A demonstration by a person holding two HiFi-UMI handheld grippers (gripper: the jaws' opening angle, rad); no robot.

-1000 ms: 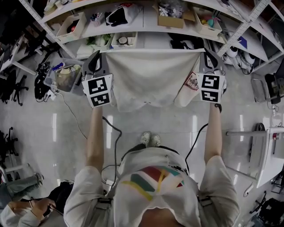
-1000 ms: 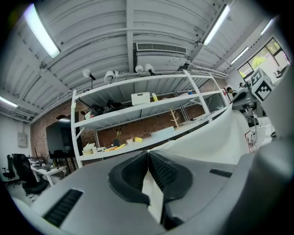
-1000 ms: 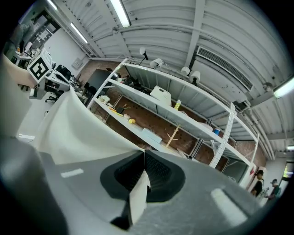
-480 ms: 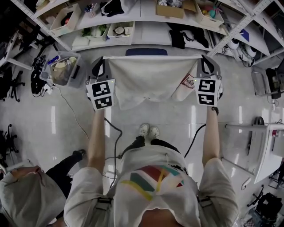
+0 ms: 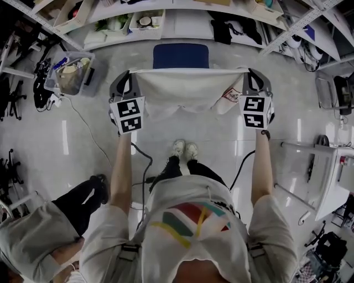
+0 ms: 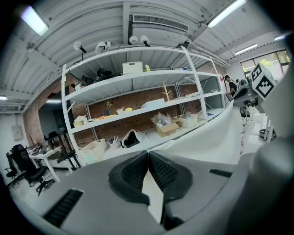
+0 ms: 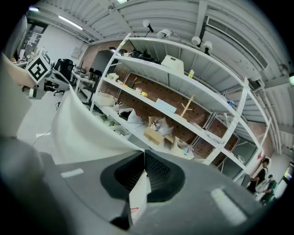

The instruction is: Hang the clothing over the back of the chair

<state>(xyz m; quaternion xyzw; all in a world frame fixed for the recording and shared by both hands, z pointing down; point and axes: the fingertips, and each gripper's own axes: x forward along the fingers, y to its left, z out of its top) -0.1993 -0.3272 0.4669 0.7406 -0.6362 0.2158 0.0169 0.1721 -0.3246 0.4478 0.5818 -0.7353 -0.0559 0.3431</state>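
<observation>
A white garment [image 5: 185, 91] with a small red print near its right edge is stretched flat between my two grippers at chest height. My left gripper [image 5: 128, 83] is shut on its left top corner, and the cloth [image 6: 154, 195] shows pinched between the ribbed pads. My right gripper [image 5: 250, 82] is shut on the right top corner, with cloth [image 7: 138, 195] caught in its jaws too. A blue chair [image 5: 181, 56] stands just beyond the garment's top edge; only its seat shows, the rest is hidden by the cloth.
White shelving [image 5: 182, 16] with boxes, bins and dark clothes runs along the far side. A clear bin [image 5: 69, 72] sits on the floor at left. A second person's legs [image 5: 83, 202] are at lower left. A white table frame [image 5: 326, 182] stands at right.
I have stepped forward with the garment held out; the blue chair has come further into view beyond its top edge. The second person at lower left has moved closer.
</observation>
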